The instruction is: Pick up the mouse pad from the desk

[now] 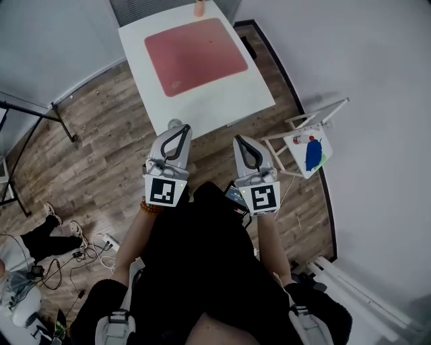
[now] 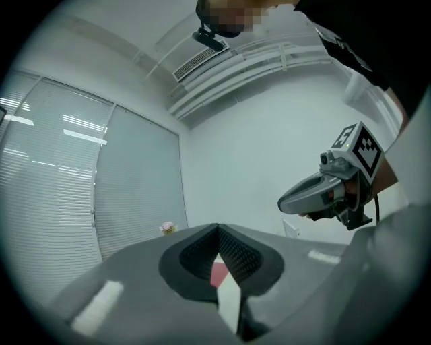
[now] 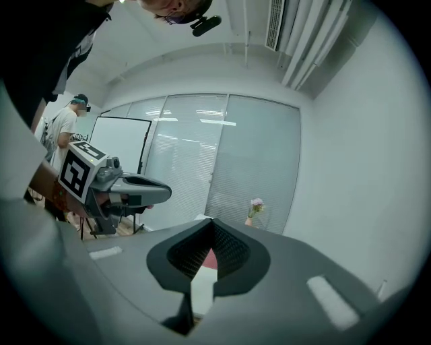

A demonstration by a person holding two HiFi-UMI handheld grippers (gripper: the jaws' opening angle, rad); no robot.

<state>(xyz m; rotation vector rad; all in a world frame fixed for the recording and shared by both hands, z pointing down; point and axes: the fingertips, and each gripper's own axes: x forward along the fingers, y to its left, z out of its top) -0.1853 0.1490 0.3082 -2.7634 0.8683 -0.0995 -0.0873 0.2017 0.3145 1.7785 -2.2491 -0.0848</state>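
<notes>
Closed left tool, closed right tool, short of mouse pad

Desk ahead, both grippers held just short of its near edge.
The mouse pad lay on the desk, toward its far side, with a small flower pot behind it at the far edge. The left gripper and the right gripper hung side by side, apart, above the floor. A small stand stood right of the desk, near the wall; cables lay on the floor far left.
</notes>
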